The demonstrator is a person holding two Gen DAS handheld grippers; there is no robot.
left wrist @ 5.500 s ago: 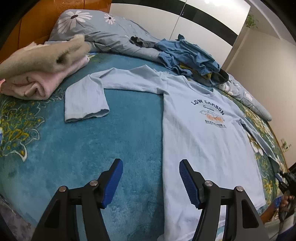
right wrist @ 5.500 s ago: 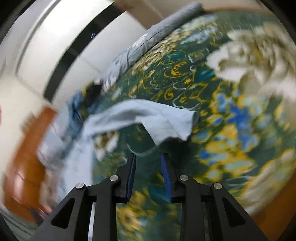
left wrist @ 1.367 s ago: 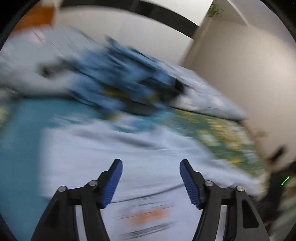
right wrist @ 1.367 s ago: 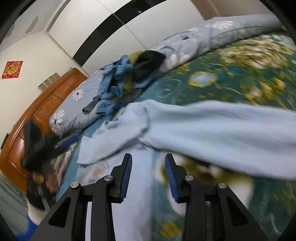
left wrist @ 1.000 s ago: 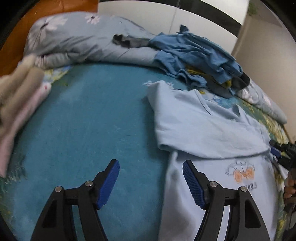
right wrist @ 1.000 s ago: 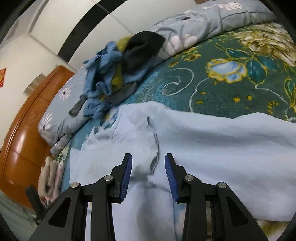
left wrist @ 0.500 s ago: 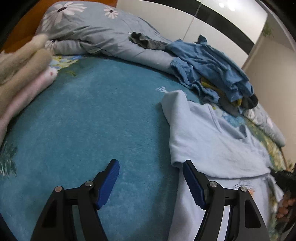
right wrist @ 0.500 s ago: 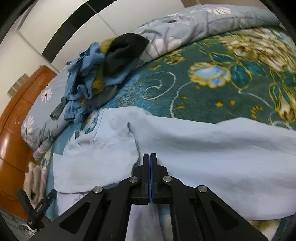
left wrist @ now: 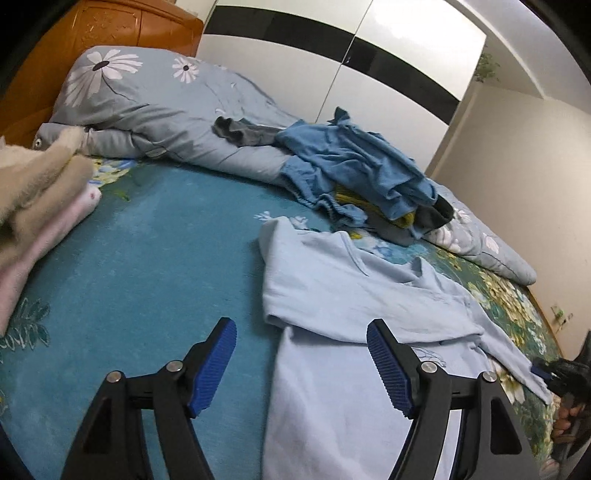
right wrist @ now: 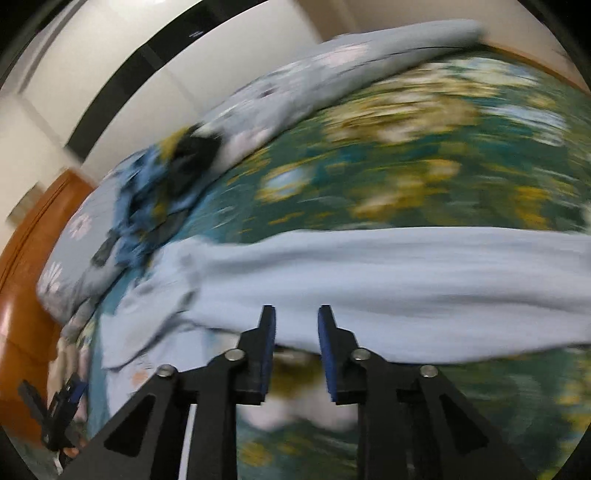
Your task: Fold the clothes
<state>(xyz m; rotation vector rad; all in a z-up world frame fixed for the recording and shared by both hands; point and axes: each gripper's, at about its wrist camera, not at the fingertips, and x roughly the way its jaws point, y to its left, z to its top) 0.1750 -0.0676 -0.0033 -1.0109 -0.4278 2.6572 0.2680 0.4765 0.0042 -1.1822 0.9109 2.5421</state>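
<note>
While hovering over the teal floral bedspread (left wrist: 140, 280), left gripper (left wrist: 301, 363) with jaws spread wide, nothing between the blue pads, the near edge of the light blue long-sleeved shirt (left wrist: 351, 295) just ahead and below the right-hand finger. Right gripper (right wrist: 297, 334) with jaws just opening from a closed pinch, now parted by a narrow gap, empty; the frame smeared by motion, the shirt's outstretched sleeve (right wrist: 424, 280) lying across the bed just beyond the tips. Shirt spread flat on the bedspread, one sleeve already folded across the chest, a printed graphic partly showing below the fold. Farther off, a heap of blue, yellow and dark clothes (left wrist: 362, 177) against a grey daisy-print duvet (left wrist: 147, 110). At the left edge, a stack of folded beige and pink garments (left wrist: 40, 192). Behind, an orange wooden headboard (left wrist: 74, 29) and a white wardrobe with a black band (left wrist: 332, 55).
</note>
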